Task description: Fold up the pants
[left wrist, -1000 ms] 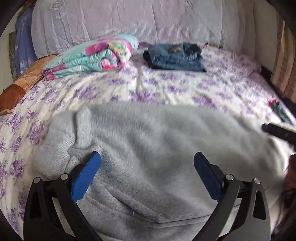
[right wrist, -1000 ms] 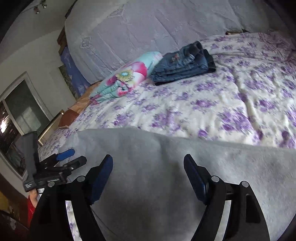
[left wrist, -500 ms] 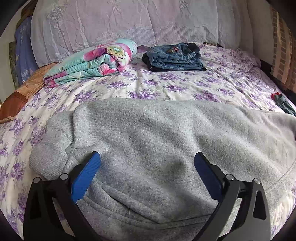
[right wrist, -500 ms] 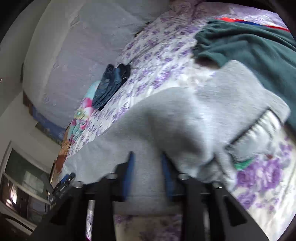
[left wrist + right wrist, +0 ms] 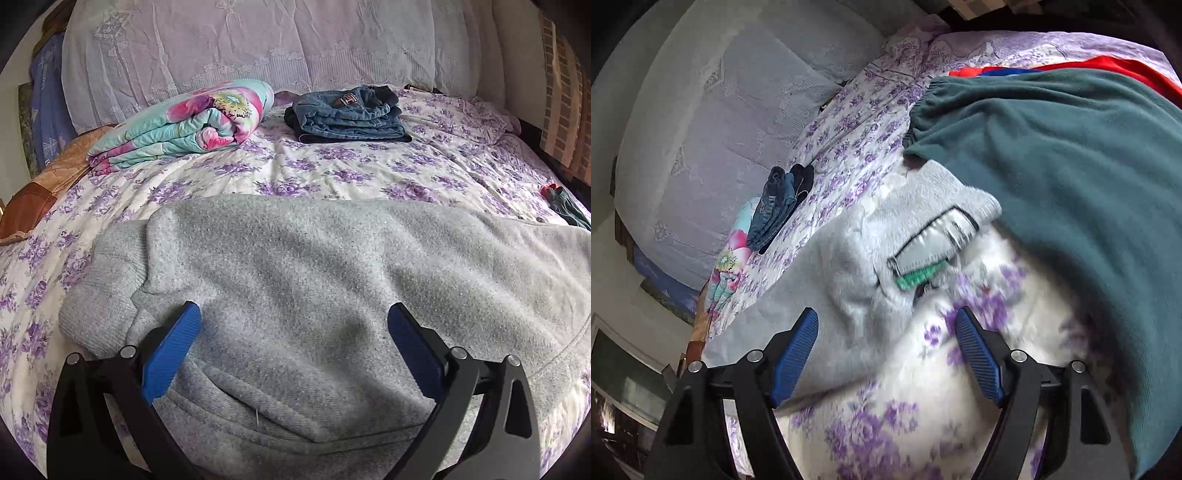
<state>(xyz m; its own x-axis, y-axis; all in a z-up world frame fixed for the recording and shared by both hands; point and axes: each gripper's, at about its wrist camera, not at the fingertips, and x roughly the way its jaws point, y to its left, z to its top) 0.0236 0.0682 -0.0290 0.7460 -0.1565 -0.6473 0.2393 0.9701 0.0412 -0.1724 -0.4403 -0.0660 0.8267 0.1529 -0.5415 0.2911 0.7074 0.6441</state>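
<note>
Grey pants [image 5: 295, 266] beneath wide-open left gripper [image 5: 294, 332]; right gripper [image 5: 886, 347] opening, empty

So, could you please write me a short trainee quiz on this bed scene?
1. True or false: the folded jeans lie on top of the grey pants.
2. Which lies beside the jeans? A) rolled floral blanket B) a lamp C) a book
3. Fill in: the garment next to the grey pants' labelled end, in the right wrist view, is dark ____.

Key: 1 false, they lie apart near the headboard; 2 A; 3 green.
</note>
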